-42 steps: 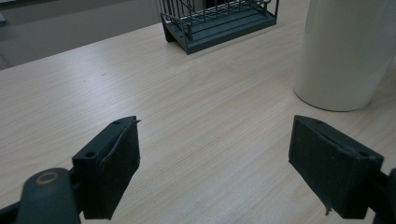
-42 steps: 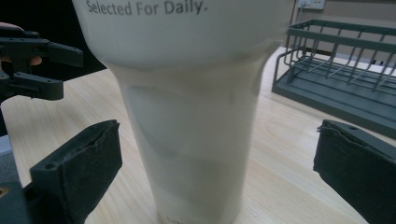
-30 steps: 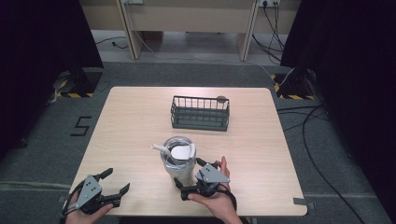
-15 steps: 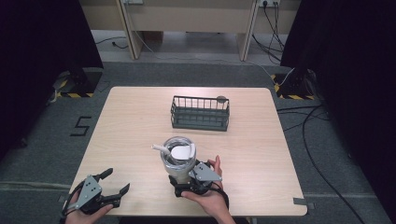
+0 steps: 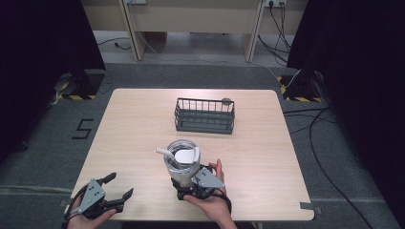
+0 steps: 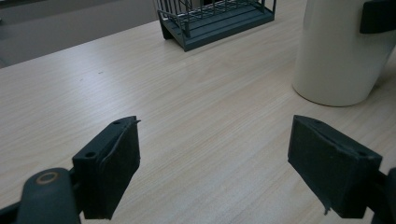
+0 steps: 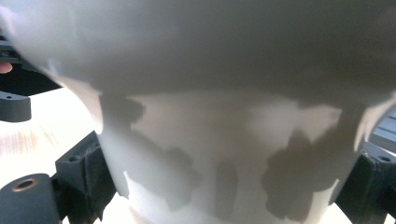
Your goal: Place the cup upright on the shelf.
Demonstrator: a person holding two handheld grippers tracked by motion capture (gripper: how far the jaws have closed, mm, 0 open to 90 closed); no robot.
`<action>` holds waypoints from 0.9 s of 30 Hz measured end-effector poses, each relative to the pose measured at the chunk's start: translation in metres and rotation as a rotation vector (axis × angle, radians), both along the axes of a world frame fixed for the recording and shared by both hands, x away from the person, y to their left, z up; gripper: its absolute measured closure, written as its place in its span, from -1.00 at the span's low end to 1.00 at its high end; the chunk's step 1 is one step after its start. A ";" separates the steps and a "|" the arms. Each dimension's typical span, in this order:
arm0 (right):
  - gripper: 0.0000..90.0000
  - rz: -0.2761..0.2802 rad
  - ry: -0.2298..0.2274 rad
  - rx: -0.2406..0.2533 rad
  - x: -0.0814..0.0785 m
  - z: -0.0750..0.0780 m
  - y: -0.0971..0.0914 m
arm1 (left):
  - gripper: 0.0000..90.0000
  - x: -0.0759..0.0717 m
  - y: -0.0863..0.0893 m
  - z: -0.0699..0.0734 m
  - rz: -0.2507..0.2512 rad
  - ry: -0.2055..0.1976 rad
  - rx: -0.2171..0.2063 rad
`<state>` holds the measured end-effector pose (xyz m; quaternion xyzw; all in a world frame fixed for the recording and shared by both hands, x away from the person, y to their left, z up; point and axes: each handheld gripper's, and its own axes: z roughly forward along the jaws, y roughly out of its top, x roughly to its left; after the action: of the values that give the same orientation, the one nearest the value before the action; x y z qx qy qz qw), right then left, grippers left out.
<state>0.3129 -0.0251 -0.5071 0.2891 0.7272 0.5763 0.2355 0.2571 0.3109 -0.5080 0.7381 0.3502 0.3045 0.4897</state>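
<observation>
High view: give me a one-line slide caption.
Right gripper closes around the white tumbler near the table's front edge; left gripper waits open; wire basket behind.

a dark wire basket (image 5: 204, 116) stands on the wooden table (image 5: 133, 129).

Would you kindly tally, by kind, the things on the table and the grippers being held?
White cups: 1, the cup, with the right gripper around its base.
Dark wire baskets: 1, the basket.
Grippers: 2, counting the left gripper, jaws wide apart.
Total: 4.
</observation>
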 end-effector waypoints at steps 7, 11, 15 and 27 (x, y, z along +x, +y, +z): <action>-0.77 -0.007 0.007 0.006 0.001 0.001 0.000 | -0.64 0.001 0.001 -0.001 0.002 0.005 -0.006; -0.77 -0.012 0.016 0.012 0.003 0.002 0.001 | -0.63 0.001 0.001 -0.001 0.003 0.004 -0.010; -0.77 -0.019 0.013 0.015 0.005 0.004 0.002 | -0.63 0.001 0.002 0.000 0.006 0.004 -0.013; -0.77 -0.041 -0.004 0.046 0.013 0.024 -0.001 | -0.63 0.001 0.002 0.001 0.012 -0.003 -0.024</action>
<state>0.3263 -0.0265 -0.4829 0.3082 0.7072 0.5885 0.2419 0.2578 0.3130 -0.5072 0.7296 0.3574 0.3043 0.4973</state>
